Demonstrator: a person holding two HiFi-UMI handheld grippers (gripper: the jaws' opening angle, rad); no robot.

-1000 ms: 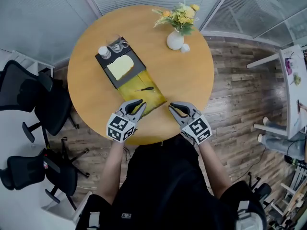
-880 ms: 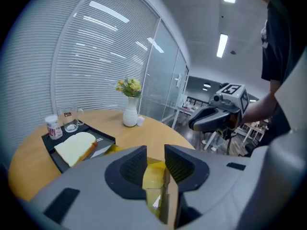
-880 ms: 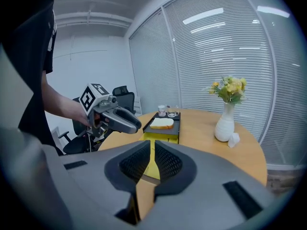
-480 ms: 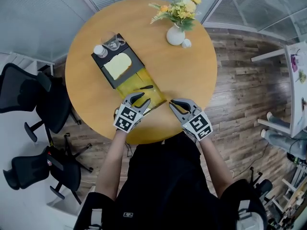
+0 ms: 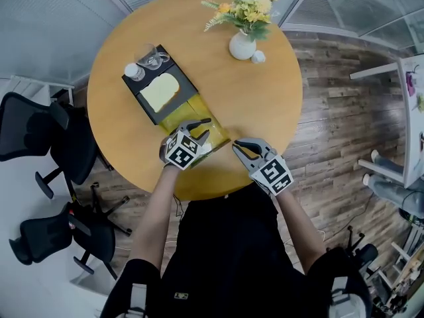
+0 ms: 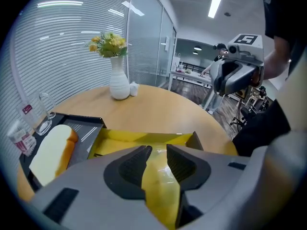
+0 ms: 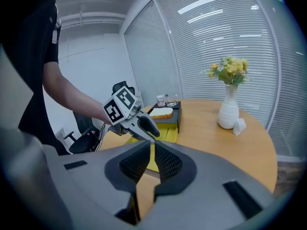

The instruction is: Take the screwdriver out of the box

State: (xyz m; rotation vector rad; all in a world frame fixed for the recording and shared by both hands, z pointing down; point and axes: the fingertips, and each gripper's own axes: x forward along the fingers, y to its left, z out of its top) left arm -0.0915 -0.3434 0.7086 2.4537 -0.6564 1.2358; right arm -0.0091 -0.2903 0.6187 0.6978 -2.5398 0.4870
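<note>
Bring your left claw (image 5: pixel 197 130) down into the open yellow cardboard box (image 5: pixel 173 118) with its jaws straddling the slim black-handled screwdriver (image 5: pixel 202 120), and clench only once both pads flank the handle. The tool is thin and lies flat on the box floor, so I judge you need to go low and close square across it, or it may roll or slip out. Keep clear of the box's near wall as you descend.

The left claw is released. Its jaws have just been opening, and only the yellow floor shows in the gap between them. Your right claw (image 5: pixel 240 144) hangs just beside the box's near corner over the round wooden table (image 5: pixel 265 91), its jaws all but together on nothing.

The screwdriver lies inside the box, just beyond the left claw's tips and not yet between them. In the left gripper view I cannot make it out for certain.
</note>
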